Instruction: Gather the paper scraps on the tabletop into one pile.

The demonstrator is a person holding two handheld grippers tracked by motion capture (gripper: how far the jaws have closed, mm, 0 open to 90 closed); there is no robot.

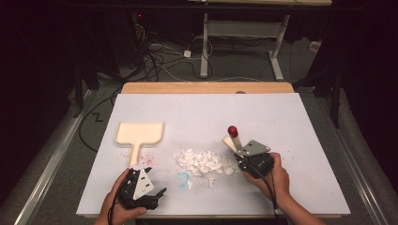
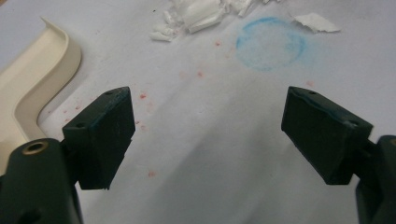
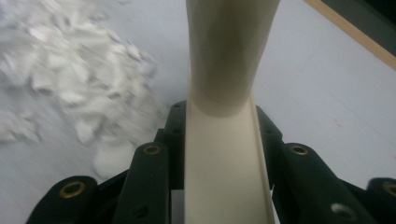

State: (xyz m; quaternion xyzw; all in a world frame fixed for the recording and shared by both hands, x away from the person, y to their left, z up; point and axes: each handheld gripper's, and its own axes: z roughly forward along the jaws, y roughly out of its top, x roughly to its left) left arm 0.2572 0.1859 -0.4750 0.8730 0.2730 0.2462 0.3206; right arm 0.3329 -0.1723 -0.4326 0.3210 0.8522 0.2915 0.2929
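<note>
Right gripper [image 1: 241, 157] clamped on brush [image 3: 224, 93] beside scraps [image 1: 202, 161]; left gripper [image 1: 152, 193] apart, near dustpan [image 1: 139, 133]. Sweep low toward dustpan, holding it steady first.

a wooden table [image 1: 206, 87] topped by a white board [image 1: 263, 117] carries the scene. a cream dustpan [image 1: 139, 134] lies flat at the board's left, its handle toward the near edge. a heap of torn white paper scraps [image 1: 202, 162] sits near the middle, with a faint blue ring mark [image 1: 182, 178] and scattered red specks [image 1: 150, 157] on the surface nearby.
</note>
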